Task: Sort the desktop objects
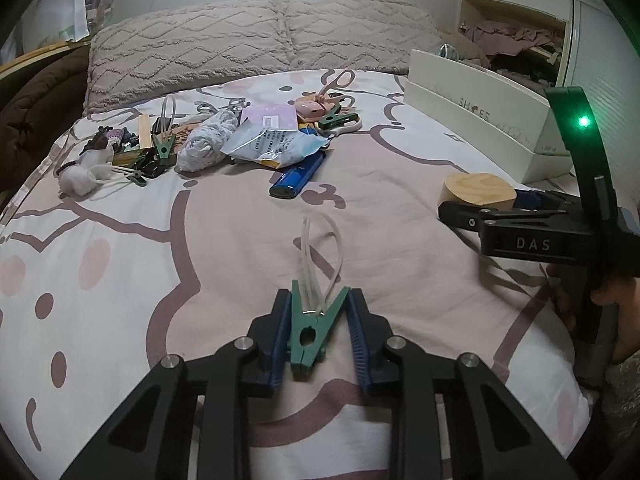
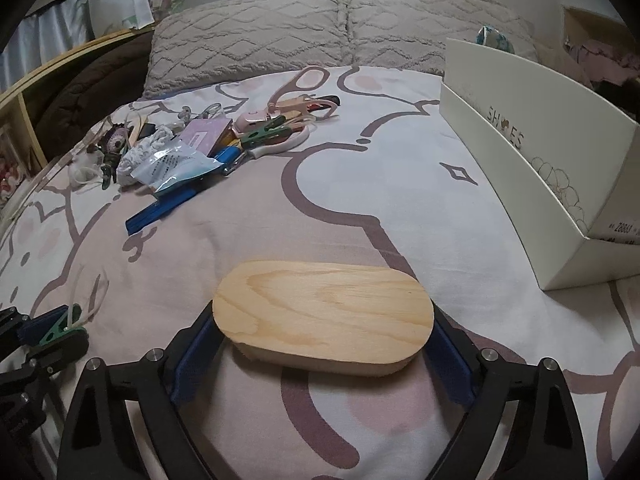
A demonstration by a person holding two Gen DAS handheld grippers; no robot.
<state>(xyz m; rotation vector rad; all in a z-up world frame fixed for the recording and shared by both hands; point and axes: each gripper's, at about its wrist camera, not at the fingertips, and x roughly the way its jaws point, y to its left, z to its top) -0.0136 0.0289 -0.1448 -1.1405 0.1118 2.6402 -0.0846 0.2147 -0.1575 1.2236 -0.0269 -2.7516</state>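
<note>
**Two grippers, each closing around one item on the bed**

On the left, the left gripper [image 1: 318, 320] is clamping a green clothespin [image 1: 310, 328] that is lying on the patterned bedsheet [image 1: 120, 280], its long axis running straight along the fingers and its clear loop pointing away. To the right, the right gripper [image 2: 320, 344] is straddling an oval wooden block [image 2: 324, 314], long axis crosswise between the wide-spread jaws; the pads seem to be touching its ends, though a firm grip is hard to confirm. Farther right, a white shoe box [image 2: 532, 184] is standing open (probably the sorting bin), nearer the right hand, with nothing blocking the way. A clutter pile [image 1: 224, 136] is sitting well beyond.
</note>
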